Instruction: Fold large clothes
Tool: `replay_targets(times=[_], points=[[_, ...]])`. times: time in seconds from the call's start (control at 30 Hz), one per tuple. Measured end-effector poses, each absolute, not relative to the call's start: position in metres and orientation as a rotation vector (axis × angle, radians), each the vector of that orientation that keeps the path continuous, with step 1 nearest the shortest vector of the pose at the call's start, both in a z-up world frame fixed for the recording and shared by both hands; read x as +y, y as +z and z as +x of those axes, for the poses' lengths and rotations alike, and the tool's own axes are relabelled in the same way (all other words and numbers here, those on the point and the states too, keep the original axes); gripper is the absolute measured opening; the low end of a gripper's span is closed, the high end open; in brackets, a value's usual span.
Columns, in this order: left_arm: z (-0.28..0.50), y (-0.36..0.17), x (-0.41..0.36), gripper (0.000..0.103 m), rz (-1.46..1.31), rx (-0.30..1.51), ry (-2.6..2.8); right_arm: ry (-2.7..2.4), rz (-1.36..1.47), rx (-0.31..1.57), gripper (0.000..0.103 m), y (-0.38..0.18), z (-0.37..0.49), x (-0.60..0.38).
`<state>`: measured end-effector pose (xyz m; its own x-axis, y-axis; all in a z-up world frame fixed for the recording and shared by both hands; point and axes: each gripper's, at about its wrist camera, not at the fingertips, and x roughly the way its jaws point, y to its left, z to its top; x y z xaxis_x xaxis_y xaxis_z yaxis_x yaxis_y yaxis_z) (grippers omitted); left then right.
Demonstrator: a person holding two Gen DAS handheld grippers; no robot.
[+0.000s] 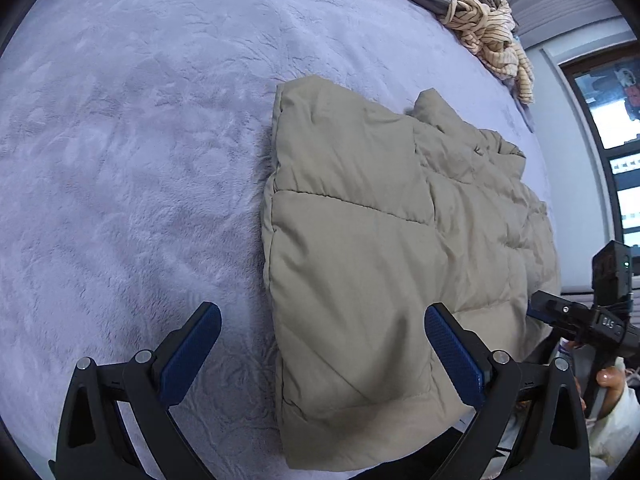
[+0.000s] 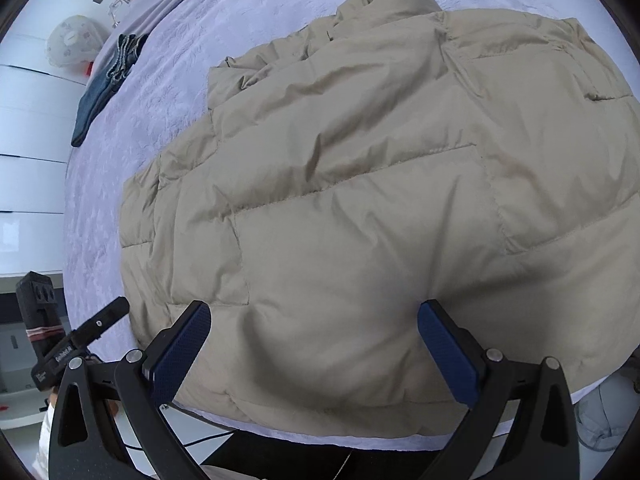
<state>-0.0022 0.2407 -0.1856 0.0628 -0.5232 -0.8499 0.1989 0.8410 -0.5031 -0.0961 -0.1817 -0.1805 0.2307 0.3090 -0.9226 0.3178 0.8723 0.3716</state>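
Jacket flat on bed, both grippers spread wide, nothing held.

Beige quilted puffer jacket (image 2: 360,200) lies partly folded on the lilac fleece bed cover (image 1: 120,140), near hem along the bed's front edge. Right gripper (image 2: 314,354) hangs over the near hem, jaws at full spread, nothing between the blue pads. Left gripper (image 1: 322,356) also wide apart and empty, straddling the jacket's left folded edge: one finger over bare cover, the other over fabric. Risks, my read: padding is thick and slippery, so a shallow pinch likely takes only the top layer and the fold opens on lift. Uneven grab points between the hands would skew the fold. Hem sits at the bed edge, so a pull toward the person could drag the whole thing off.
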Motion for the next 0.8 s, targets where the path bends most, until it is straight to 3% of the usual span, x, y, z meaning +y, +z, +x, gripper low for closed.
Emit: replay_targets(times=[0.2, 0.4, 0.43, 0.47, 0.5, 0.6, 0.7, 0.73, 0.77, 0.8], points=[[0.019, -0.230, 0.230, 0.102, -0.460, 1.543, -0.779, -0.013, 0.570, 1.382, 0.103, -0.188, -0.093, -0.183], [0.017, -0.246, 0.172, 0.100, -0.406, 1.599, -0.949, -0.031, 0.545, 1.401, 0.103, -0.193, -0.089, -0.178], [0.015, -0.245, 0.166, 0.094, -0.379, 1.599, -0.962, -0.033, 0.541, 1.404, 0.103, -0.194, -0.088, -0.177], [0.014, -0.244, 0.163, 0.069, -0.367, 1.598, -0.981, -0.034, 0.538, 1.407, 0.103, -0.194, -0.087, -0.177], [0.015, -0.244, 0.162, 0.051, -0.389, 1.607, -1.009, -0.031, 0.535, 1.411, 0.103, -0.193, -0.086, -0.176], [0.017, -0.232, 0.170, 0.034, -0.445, 1.581, -1.043, 0.001, 0.546, 1.402, 0.103, -0.182, -0.086, -0.179], [0.017, -0.217, 0.176, 0.031, -0.484, 1.565, -1.060, -0.026, 0.507, 1.327, 0.102, -0.164, -0.090, -0.190], [0.016, -0.210, 0.177, 0.031, -0.492, 1.561, -1.062, -0.037, 0.494, 1.291, 0.100, -0.159, -0.092, -0.195], [0.015, -0.203, 0.176, 0.031, -0.499, 1.556, -1.064, -0.047, 0.485, 1.262, 0.080, -0.156, -0.092, -0.200], [0.013, -0.194, 0.175, 0.031, -0.504, 1.549, -1.067, -0.068, 0.475, 1.256, 0.038, -0.158, -0.090, -0.205]])
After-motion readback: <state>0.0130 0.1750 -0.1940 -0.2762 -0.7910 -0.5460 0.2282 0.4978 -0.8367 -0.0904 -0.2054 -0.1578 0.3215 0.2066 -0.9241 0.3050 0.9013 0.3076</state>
